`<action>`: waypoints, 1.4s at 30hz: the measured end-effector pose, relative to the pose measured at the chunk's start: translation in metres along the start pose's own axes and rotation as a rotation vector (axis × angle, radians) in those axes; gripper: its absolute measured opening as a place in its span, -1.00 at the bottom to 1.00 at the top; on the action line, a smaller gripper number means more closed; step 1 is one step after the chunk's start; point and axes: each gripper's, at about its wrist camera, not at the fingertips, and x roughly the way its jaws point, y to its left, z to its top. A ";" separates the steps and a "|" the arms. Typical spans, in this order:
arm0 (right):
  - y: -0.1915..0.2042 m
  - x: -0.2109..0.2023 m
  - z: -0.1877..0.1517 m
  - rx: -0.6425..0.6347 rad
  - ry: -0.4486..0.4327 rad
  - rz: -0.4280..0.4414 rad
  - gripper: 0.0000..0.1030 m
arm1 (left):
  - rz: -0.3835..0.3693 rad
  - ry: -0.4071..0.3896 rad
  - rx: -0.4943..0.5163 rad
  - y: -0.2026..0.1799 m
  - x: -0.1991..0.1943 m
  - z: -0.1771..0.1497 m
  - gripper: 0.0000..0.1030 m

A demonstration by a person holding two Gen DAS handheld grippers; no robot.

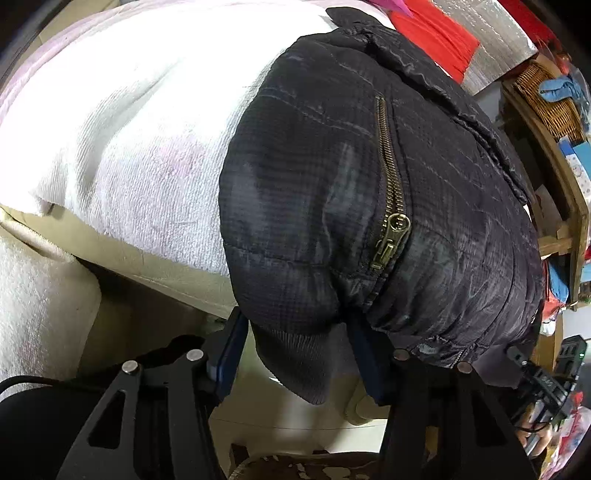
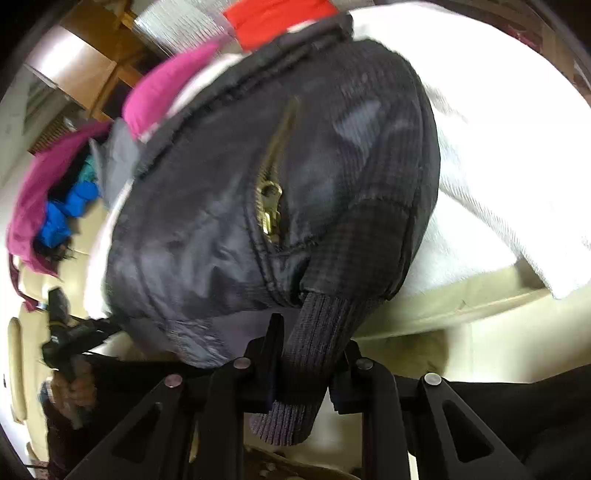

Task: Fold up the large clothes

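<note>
Gripping the jacket (image 1: 332,177) at its near edge, we have both grippers at the bottom of their frames. Our left gripper (image 1: 295,350) sits at lower centre of the left wrist view, its blue-padded fingers (image 1: 229,350) on either side of a ribbed cuff (image 1: 295,365) that hangs between them; we cannot tell whether the pads press on it. Our right gripper (image 2: 310,365) is at lower centre of the right wrist view, pinching a ribbed cuff (image 2: 314,354), with the knit bunched between the fingers. The jacket fills the middle of both views, a brass zip (image 1: 388,206) running down its front. It lies on a white towel (image 1: 129,129), which spreads to the upper left in the left wrist view. Red cloth (image 1: 432,33) shows at the top right there, pink cloth (image 2: 162,92) at upper left in the right wrist view.
</note>
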 end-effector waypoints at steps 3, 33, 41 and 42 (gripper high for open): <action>-0.004 0.013 0.003 0.050 0.034 -0.011 -0.46 | 0.011 0.020 -0.030 0.013 0.004 0.002 0.45; 0.103 -0.129 0.185 -0.143 -0.483 0.196 -0.77 | -0.345 -0.241 0.059 -0.065 -0.122 0.203 -0.78; 0.091 -0.081 0.331 -0.026 -0.562 0.155 -0.78 | -0.316 -0.259 0.025 -0.102 -0.065 0.354 -0.78; 0.089 -0.065 0.354 -0.008 -0.558 0.141 -0.78 | -0.303 -0.251 0.019 -0.106 -0.051 0.370 -0.78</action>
